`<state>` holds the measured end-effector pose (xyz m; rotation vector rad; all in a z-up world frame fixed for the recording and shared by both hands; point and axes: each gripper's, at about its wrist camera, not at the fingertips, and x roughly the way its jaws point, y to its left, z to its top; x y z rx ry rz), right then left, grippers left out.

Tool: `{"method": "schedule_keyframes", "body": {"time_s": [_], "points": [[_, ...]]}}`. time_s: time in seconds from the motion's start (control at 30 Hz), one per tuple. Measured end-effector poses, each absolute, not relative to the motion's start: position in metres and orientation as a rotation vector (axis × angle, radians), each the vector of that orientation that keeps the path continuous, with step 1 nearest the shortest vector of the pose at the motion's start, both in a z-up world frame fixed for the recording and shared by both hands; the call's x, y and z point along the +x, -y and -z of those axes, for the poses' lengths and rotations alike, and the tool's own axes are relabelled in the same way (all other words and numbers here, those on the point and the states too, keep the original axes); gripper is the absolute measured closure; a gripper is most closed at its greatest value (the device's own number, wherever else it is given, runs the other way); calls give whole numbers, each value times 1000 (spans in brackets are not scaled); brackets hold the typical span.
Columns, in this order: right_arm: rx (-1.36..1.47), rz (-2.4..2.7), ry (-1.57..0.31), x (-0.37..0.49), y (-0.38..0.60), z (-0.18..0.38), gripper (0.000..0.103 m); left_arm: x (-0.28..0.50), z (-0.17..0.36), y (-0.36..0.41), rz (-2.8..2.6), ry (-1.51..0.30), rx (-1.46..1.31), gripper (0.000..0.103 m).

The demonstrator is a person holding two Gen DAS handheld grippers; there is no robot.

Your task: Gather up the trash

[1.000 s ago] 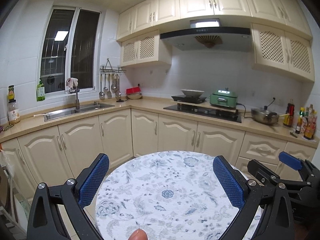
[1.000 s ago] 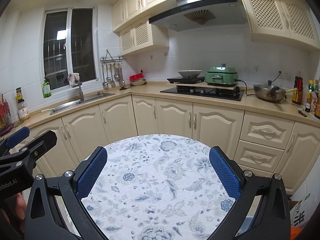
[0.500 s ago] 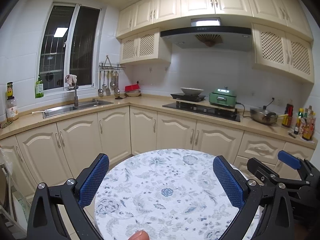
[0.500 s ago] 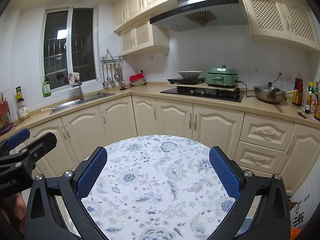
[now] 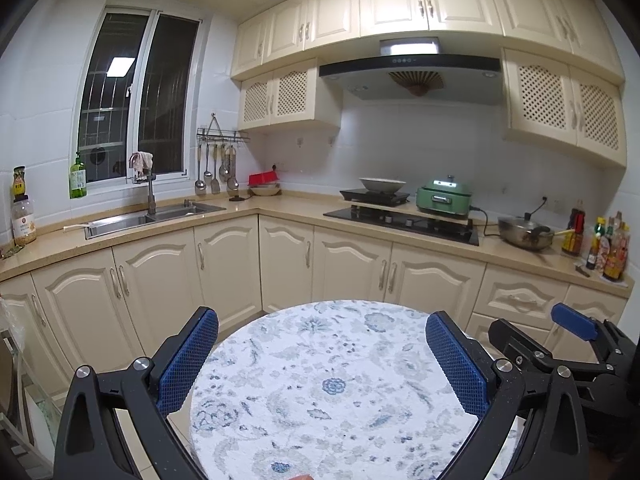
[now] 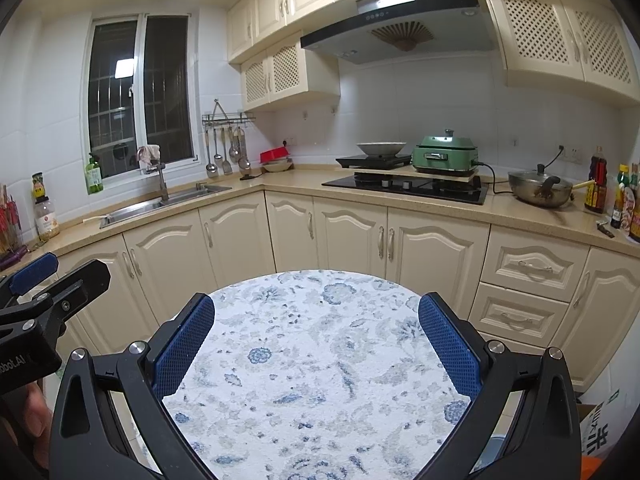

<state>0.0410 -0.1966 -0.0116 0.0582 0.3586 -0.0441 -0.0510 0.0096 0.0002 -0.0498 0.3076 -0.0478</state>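
**No trash in sight yet**

Left gripper (image 5: 322, 364) and right gripper (image 6: 316, 344) both spread wide, holding nothing, above the round table (image 6: 320, 360). Table edge to edge bare of trash; none seen on the far counter (image 6: 280, 184). Weight, softness, grasp point: cannot tell.

Cool, even indoor light is filling the kitchen, the brightest source being the lamp strip on the range hood (image 5: 408, 47). A ceiling light is reflecting in the dark window (image 5: 120, 65). Fisheye distortion is bending the cabinets, and black vignetting is cutting the corners. Both views are staying sharp, with soft shadows.
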Motion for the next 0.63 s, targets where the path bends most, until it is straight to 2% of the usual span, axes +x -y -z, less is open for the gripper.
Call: {"method": "schedule_keyframes", "body": {"time_s": [0.63], "points": [[58,41,-361,42,197,11,0,-68,8,10,40,-291,-56,1]]}}
